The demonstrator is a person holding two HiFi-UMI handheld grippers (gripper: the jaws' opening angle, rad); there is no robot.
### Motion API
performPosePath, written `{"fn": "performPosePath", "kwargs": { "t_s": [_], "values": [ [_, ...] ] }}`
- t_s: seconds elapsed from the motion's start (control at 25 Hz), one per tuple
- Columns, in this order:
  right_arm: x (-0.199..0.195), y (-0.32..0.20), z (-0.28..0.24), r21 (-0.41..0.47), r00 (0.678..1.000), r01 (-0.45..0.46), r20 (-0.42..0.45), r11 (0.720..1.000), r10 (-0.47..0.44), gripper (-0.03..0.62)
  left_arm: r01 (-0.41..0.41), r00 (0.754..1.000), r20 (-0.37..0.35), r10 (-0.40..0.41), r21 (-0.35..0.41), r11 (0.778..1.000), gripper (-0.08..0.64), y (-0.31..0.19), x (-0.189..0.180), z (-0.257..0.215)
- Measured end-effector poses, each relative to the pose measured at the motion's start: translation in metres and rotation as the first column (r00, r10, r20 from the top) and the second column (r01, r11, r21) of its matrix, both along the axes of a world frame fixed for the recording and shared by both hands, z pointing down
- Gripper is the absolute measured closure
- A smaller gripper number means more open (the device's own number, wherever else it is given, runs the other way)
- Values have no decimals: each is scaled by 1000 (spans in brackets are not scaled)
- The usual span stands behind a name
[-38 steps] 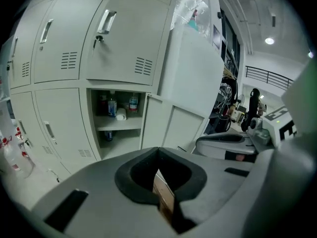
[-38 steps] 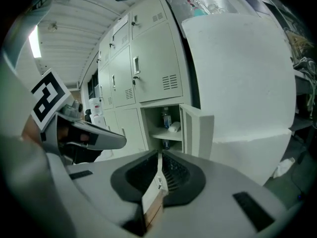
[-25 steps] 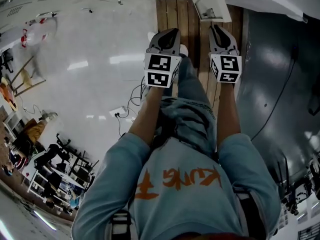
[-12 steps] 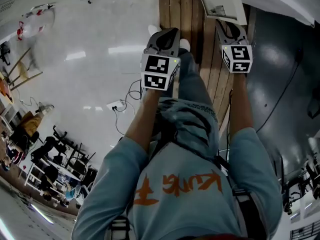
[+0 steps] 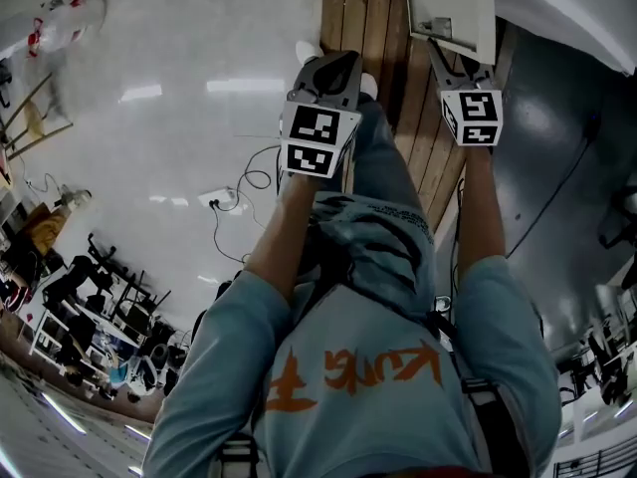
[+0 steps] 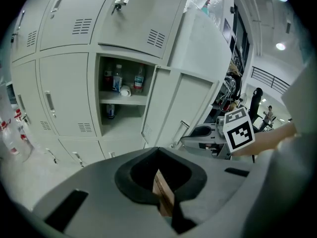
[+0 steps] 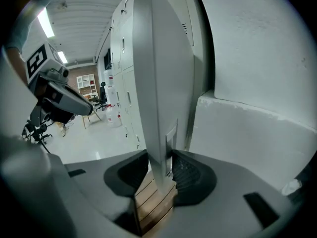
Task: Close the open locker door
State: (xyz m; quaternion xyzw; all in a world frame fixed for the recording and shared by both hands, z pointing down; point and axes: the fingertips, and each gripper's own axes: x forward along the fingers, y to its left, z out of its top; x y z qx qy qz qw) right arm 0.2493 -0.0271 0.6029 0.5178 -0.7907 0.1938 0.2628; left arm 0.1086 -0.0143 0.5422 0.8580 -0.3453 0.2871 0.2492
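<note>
The open locker door (image 6: 173, 108) is pale grey and swings out from a compartment (image 6: 121, 100) with bottles on its shelf. In the right gripper view I see this door (image 7: 163, 73) edge-on, with its free edge and recessed handle between the jaws. My right gripper (image 7: 161, 170) is opening and straddles that edge; its pads (image 7: 190, 175) stand close beside the door without clamping it. From the head view the right gripper (image 5: 453, 53) reaches under the door (image 5: 453, 8). My left gripper (image 5: 333, 68) hangs shut and empty to the left, away from the door.
Shut lockers (image 6: 59, 98) surround the open compartment. A strip of wooden floor (image 5: 368, 18) runs under both grippers. A white wall block (image 7: 247, 133) stands right of the door. A cable (image 5: 239, 192) lies on the glossy floor to the left.
My right gripper has moved forward and right until it reaches the door's edge. The left gripper has stayed where it was.
</note>
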Motion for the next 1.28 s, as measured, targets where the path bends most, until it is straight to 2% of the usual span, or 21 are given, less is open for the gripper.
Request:
{"fn": "performPosePath", "kwargs": {
  "t_s": [0.36,0.52,0.8,1.08,1.28],
  "values": [
    [-41,-13,0,11,997,76,0,997,-76,425,78,997,-27,-78,-25,997,541,4,-19,14],
    [-66,-19,2,12,994,105,19,994,-105,423,137,990,-37,-138,-28,990,541,3,-36,20],
    [-103,-39,1,27,984,167,54,986,-168,419,261,962,-73,-262,-21,965,541,-17,-61,27],
    [-138,-63,2,44,980,182,78,982,-185,431,348,933,-96,-347,-7,938,541,-34,-91,34],
    [-151,-72,4,79,978,184,86,980,-191,433,394,913,-112,-392,-2,919,541,-34,-97,48]
  ]
}}
